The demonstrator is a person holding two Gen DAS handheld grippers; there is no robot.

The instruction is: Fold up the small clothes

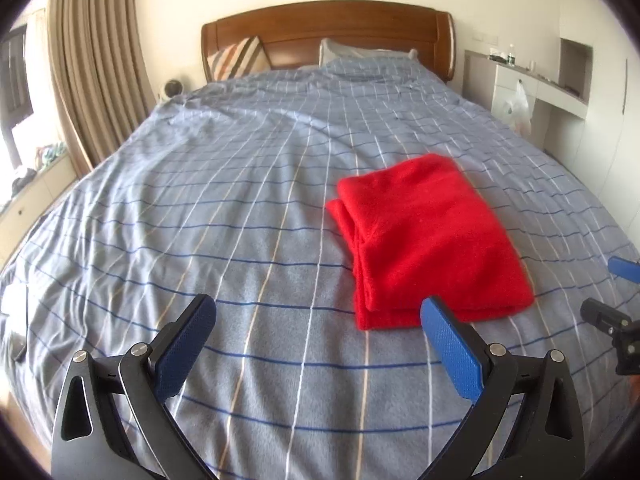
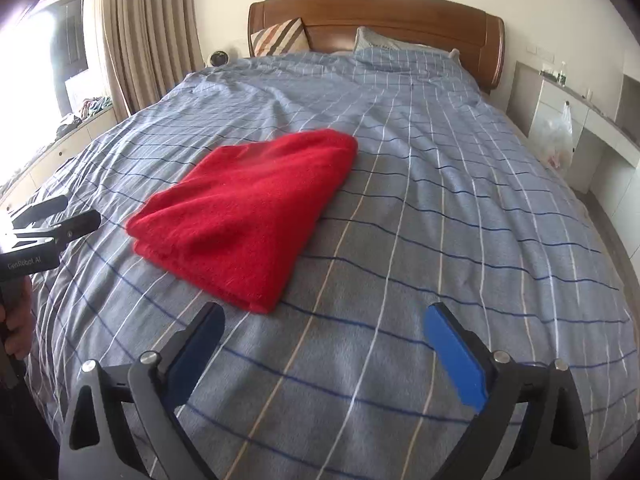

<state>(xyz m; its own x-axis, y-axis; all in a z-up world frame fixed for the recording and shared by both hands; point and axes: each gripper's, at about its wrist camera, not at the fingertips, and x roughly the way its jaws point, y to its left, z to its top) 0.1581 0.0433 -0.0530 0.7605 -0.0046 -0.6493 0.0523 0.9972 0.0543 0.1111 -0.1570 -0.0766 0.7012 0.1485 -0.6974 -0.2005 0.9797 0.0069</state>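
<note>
My left tongs (image 1: 318,316) stand wide apart, blue ribbed pads facing each other across a broad gap with nothing between them; they hover over the bed's grey-blue checked cotton cover (image 1: 224,208) and touch nothing that I can see. The right-hand pad of this pair overlaps the near edge of the folded red fleece cloth (image 1: 430,236) in my left wrist view, though I cannot tell whether it actually meets the fabric or merely hangs in front of it. My right tongs (image 2: 324,328) are equally wide, empty, and sit clear of the cloth, which lies ahead and to the left of them (image 2: 248,208) as a neat layered rectangle flat on the cover, roughly mid-bed. From the right wrist view I catch the left tool's black fingers at the frame's left edge (image 2: 60,220) (a hand grips its handle just below), near the cloth's left corner but apart from it. Beyond the cloth, a striped cushion (image 1: 236,58) and a pale blue pillow (image 1: 340,50) lean against the curved brown wooden headboard (image 1: 328,24).
</note>
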